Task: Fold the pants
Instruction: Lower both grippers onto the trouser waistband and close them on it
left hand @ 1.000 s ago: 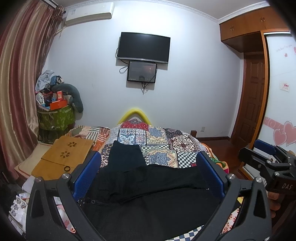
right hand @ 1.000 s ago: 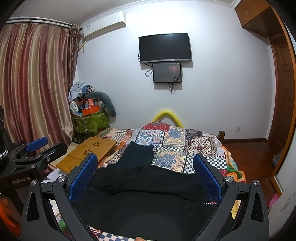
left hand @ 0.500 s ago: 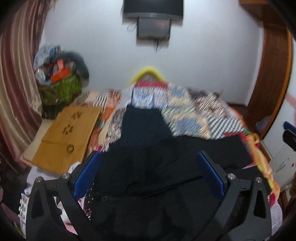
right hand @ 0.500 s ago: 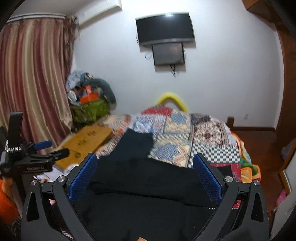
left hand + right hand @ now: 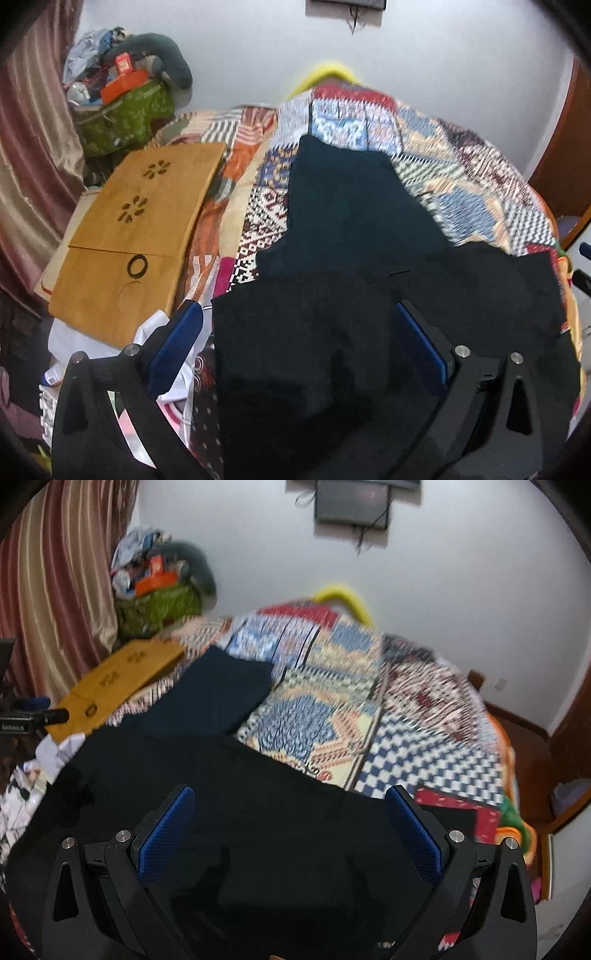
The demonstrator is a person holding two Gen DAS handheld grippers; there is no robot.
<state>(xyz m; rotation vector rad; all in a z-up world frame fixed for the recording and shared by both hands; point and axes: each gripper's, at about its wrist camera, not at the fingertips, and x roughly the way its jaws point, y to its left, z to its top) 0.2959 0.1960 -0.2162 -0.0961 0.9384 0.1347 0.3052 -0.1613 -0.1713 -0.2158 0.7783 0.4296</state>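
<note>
My left gripper hangs over the near left part of the black pants, its blue-padded fingers spread wide with nothing between them but the cloth below. I cannot tell whether the tips touch the fabric. My right gripper sits over the near middle of the same pants, its blue pads also wide apart and gripping nothing.

The pants lie across the near end of the patchwork quilt that covers the bed, spread sideways from left to right. A second dark garment, slightly bluer, lies flat farther up the quilt, and its near edge touches or runs under the far edge of the pants. In the right wrist view this dark garment stretches away to the far left, and the quilt shows bare to the right of it.

To the left of the bed a wooden lap desk with flower-shaped cutouts lies flat, near the quilt's left edge. Beyond it, in the far left corner, a green bin is heaped with clutter, beside a striped curtain. A yellow curved bar rises behind the far end of the bed against the white wall. From the right wrist view my left gripper shows at the far left edge. Both views are blurred.
</note>
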